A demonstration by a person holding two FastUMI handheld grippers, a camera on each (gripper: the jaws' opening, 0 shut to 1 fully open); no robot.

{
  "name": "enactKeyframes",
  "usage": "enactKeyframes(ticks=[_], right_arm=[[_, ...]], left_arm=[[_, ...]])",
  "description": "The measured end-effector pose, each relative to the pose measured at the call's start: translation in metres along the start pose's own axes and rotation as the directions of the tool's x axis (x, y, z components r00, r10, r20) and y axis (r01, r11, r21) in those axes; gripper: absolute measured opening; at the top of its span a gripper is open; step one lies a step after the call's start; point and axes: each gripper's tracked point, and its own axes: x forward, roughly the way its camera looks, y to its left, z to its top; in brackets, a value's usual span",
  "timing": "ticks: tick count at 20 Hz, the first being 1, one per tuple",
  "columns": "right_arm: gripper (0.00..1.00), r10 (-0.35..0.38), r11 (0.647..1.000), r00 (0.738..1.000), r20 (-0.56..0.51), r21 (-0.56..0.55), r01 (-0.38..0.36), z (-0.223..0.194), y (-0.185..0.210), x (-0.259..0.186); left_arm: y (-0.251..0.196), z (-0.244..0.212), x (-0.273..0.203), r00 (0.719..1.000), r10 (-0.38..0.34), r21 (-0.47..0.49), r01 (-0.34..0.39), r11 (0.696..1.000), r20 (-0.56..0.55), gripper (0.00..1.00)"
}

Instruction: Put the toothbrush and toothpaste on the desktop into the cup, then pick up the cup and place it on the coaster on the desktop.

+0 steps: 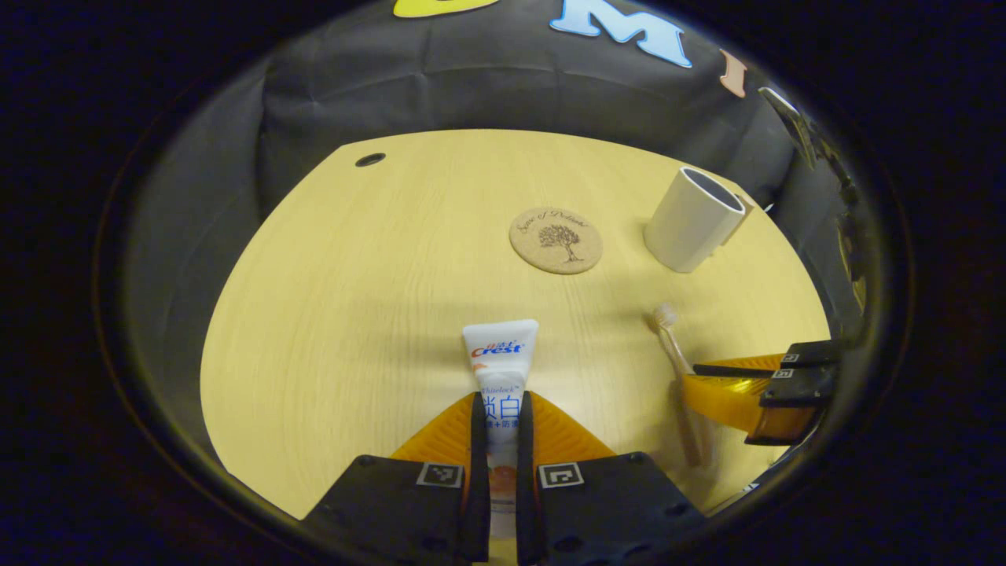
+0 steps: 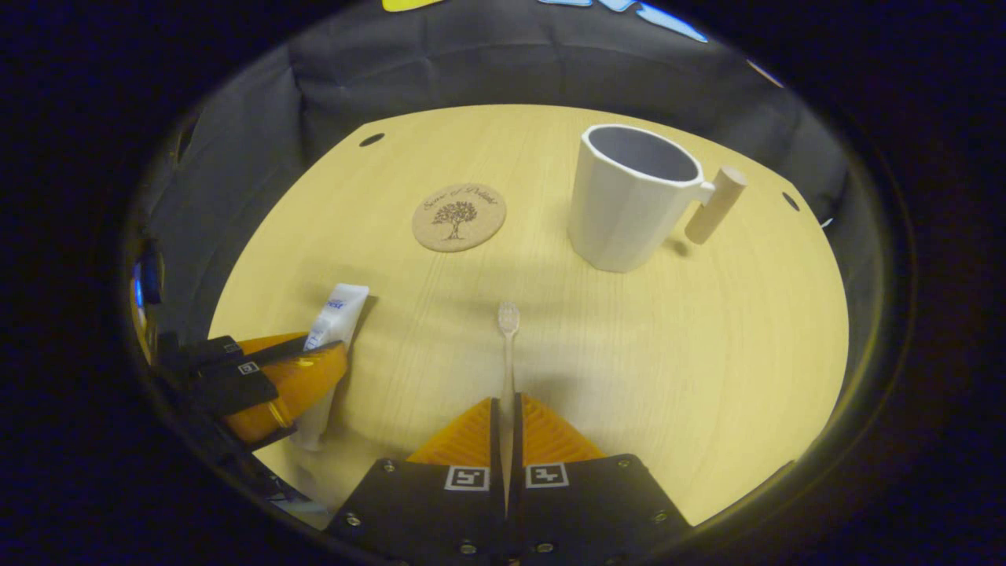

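Left tool (image 1: 501,409) clamped on toothpaste (image 1: 501,354), right tool (image 2: 508,413) clamped on toothbrush (image 2: 508,346), cup (image 2: 629,200) beyond

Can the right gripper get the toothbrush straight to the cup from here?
Probably yes: the right gripper is shut on the toothbrush, and bare desktop lies between it and the upright cup.
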Motion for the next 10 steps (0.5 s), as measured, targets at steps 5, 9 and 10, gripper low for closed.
enactKeyframes(ticks=[5, 9, 10], right_arm=[[0.02, 0.031, 0.999, 0.996, 0.080, 0.041, -0.034, 0.026, 0.000, -0.032], [0.02, 0.061, 0.988, 0.985, 0.161, 0.128, -0.082, 0.060, -0.005, -0.064], [0.02, 0.061, 0.984, 0.981, 0.182, 0.153, -0.089, 0.071, -0.010, -0.070]], left_arm=[[-0.002, 0.023, -0.016, 0.999, -0.003, -0.012, 0.004, 1.000, 0.054, 0.21], [-0.002, 0.034, -0.027, 0.997, -0.018, -0.017, 0.019, 1.000, 0.071, 0.19], [-0.003, 0.036, -0.028, 0.997, -0.027, -0.024, 0.029, 0.999, 0.073, 0.20]])
